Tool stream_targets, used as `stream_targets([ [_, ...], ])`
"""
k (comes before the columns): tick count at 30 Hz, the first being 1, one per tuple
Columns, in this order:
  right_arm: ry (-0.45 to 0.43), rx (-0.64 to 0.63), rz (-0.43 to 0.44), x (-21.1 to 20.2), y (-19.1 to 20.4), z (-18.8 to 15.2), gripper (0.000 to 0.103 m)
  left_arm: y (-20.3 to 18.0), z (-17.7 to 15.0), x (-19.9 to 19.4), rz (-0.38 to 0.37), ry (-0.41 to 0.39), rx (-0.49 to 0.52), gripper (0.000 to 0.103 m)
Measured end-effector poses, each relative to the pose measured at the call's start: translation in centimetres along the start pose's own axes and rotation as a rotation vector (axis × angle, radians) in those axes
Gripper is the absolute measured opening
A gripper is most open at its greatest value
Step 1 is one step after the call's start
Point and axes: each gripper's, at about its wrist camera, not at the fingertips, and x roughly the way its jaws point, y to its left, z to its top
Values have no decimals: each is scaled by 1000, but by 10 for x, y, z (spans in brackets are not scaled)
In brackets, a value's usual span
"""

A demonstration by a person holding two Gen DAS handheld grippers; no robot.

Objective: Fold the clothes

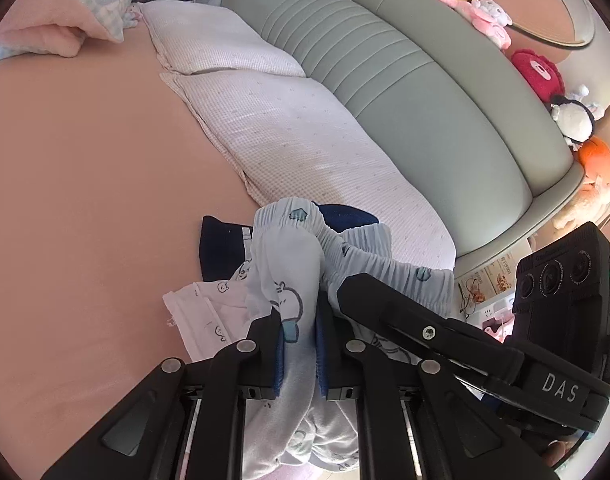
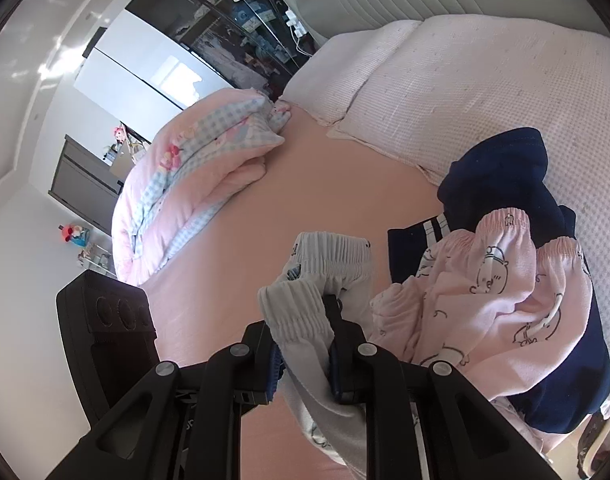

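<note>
Both tools are locked onto the same garment: pale blue pajama pants [image 1: 289,264] in thin, soft cotton with a cartoon print and a gathered, ribbed elastic waistband. The left tool [image 1: 299,344] pinches a bunched fold of the fabric just below the waistband between its 2 blue-padded fingers [image 1: 280,356], and the cloth drapes limp down through the gap. The right tool [image 2: 303,354] clamps the puckered waistband of the pants [image 2: 329,256], which curls over its tip in a thick roll. The pants hang lifted above the bed [image 1: 85,160], over its smooth salmon-pink sheet, towards the headboard end near the pillows.

Beside them on the sheet lies a heap: pink pajama pants [image 2: 505,300] with an outline bear print and the same shirred elastic waist, crumpled on top of a navy garment [image 2: 501,176] of denser, matte fabric with a white-striped edge. Part of that heap rests on the nearer of 2 flat pillows [image 1: 305,132], both in a fine pink-and-white waffle check. Behind them rises a padded sage-green headboard [image 1: 405,60], channel-stitched and rounded, with a row of plush toys [image 1: 489,20] along its top. A puffy pink quilt [image 2: 193,176] with blue gingham patches is bundled at the far corner of the bed.
</note>
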Motion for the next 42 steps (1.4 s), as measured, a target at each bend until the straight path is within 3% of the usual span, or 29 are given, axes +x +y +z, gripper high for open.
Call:
stream_targets([
  [9,-73,-104,63,-45,72,-1,18,-26,13,-72,-10,-115,12,8],
  [17,-130,-215,159,-84,153,0,18,-55,25,-164,36,-266,101,8],
  [22,-139,-277,227,-94,205,-9,18,-51,27,-223,93,-341,119,8],
  [29,-95,-369,322,-75,283,-34,18,-17,21,-300,175,-437,74,8],
  [34,-14,-419,371,-42,319,-56,18,17,12,-332,259,-442,25,8],
  [42,231,-406,328,42,303,-110,18,100,-33,-304,350,-253,-127,8],
])
